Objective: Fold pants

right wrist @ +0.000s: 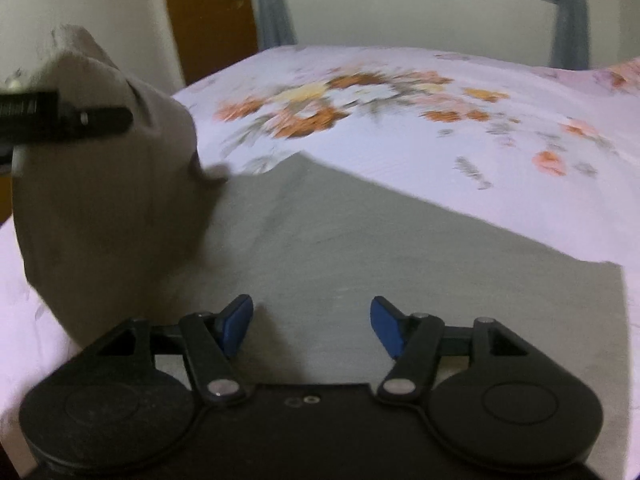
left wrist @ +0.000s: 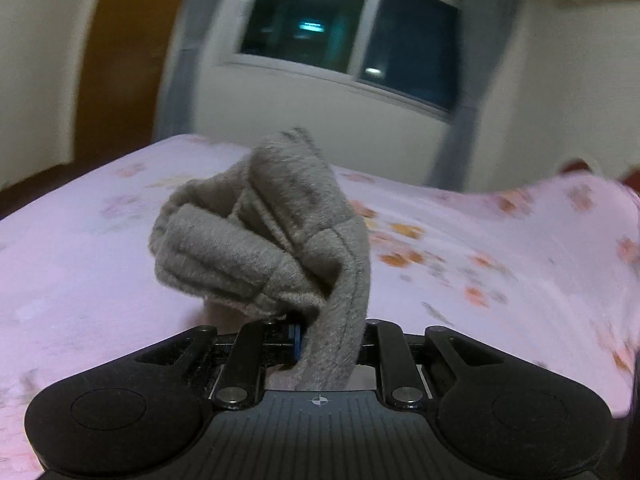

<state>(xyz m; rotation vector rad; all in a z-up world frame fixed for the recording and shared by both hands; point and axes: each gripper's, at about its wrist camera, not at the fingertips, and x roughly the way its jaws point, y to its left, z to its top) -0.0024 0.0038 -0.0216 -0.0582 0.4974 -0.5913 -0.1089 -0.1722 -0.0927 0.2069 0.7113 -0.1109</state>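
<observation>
The grey pants [right wrist: 360,248] lie spread flat on the bed in the right wrist view. My left gripper [left wrist: 316,336] is shut on a bunched end of the pants [left wrist: 264,232] and holds it up above the bed. That lifted end [right wrist: 108,184] shows at the left of the right wrist view, with the left gripper [right wrist: 60,120] clamped on it. My right gripper [right wrist: 312,320] is open and empty, its blue pads [right wrist: 238,322] just above the flat grey fabric.
The bed has a pink floral sheet [right wrist: 400,100]. Beyond it are a white wall, a dark window [left wrist: 352,32], grey curtains [left wrist: 460,140] and a brown door [left wrist: 120,60] at the left.
</observation>
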